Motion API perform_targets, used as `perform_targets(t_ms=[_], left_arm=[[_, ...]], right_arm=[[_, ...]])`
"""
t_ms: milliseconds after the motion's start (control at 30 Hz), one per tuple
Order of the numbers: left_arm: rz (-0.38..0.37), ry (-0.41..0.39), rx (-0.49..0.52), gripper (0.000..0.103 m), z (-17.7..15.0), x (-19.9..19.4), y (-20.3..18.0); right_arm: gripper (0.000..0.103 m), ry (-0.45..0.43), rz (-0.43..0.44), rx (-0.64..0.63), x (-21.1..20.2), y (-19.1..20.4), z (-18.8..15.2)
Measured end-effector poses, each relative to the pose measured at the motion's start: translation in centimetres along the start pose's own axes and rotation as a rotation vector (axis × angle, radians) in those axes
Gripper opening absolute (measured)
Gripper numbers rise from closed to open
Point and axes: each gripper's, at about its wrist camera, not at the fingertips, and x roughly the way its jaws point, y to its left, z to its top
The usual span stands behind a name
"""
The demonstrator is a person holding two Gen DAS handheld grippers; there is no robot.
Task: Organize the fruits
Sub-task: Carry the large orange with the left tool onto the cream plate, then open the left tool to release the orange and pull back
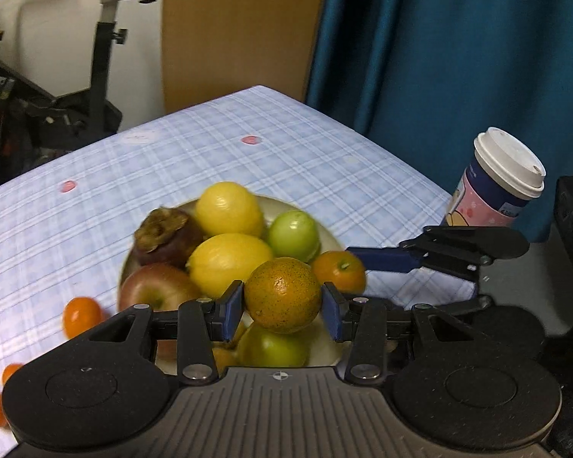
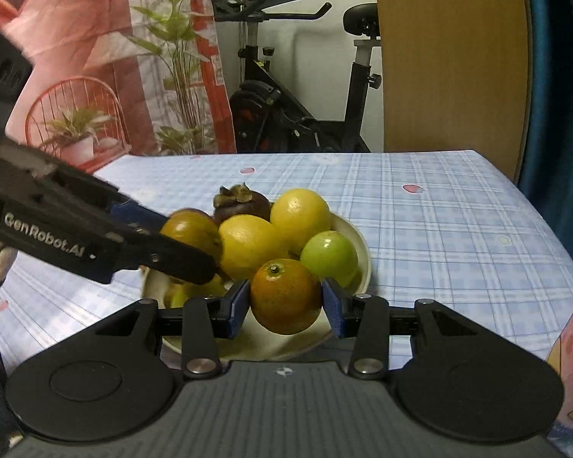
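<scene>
Two hand-held grippers over a cream plate (image 2: pixel 357 244) of fruit on a table with a blue-checked cloth (image 2: pixel 439 229). The left gripper (image 1: pixel 282 307) grips a speckled green-orange citrus (image 1: pixel 282 294) between its blue pads, held above the near side of the plate. The right gripper (image 2: pixel 284 305) likewise clasps an orange citrus with a green stem end (image 2: pixel 285 295) between its pads, over the plate's near rim. On the plate lie two lemons (image 2: pixel 300 215), a green fruit (image 2: pixel 328 255), a dark mangosteen (image 2: pixel 242 202) at the far side and a red apple (image 1: pixel 152 290). In the left wrist view, small oranges (image 1: pixel 81 315) lie loose on the cloth toward the table's left edge, and a lidded paper cup (image 1: pixel 496 183) stands near its right edge. An exercise bike (image 2: pixel 286 107) stands beyond the far edge.
</scene>
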Motion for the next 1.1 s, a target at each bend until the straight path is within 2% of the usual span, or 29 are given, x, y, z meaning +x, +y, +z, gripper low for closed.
perform_targets(t_ms=[333, 733, 900, 1100], left_arm=[[-0.007, 0.016, 0.016, 0.046, 1.2, 1.5, -0.1], [-0.007, 0.005, 0.051, 0.047, 2.6, 3.0, -1.0], [0.005, -0.026, 0.017, 0.053, 3.0, 2.3, -0.1], [0.021, -0.080, -0.017, 0.053, 3.5, 0.4, 1.2]], right_arm=[[0.044, 0.028, -0.005, -0.036, 1.1, 0.4, -1.0], [0.046, 0.032, -0.026, -0.055, 1.2, 0.6, -0.6], [0.046, 0.038, -0.031, -0.057, 1.1, 0.8, -0.5], [0.046, 0.035, -0.037, -0.072, 1.0, 1.2, -0.1]])
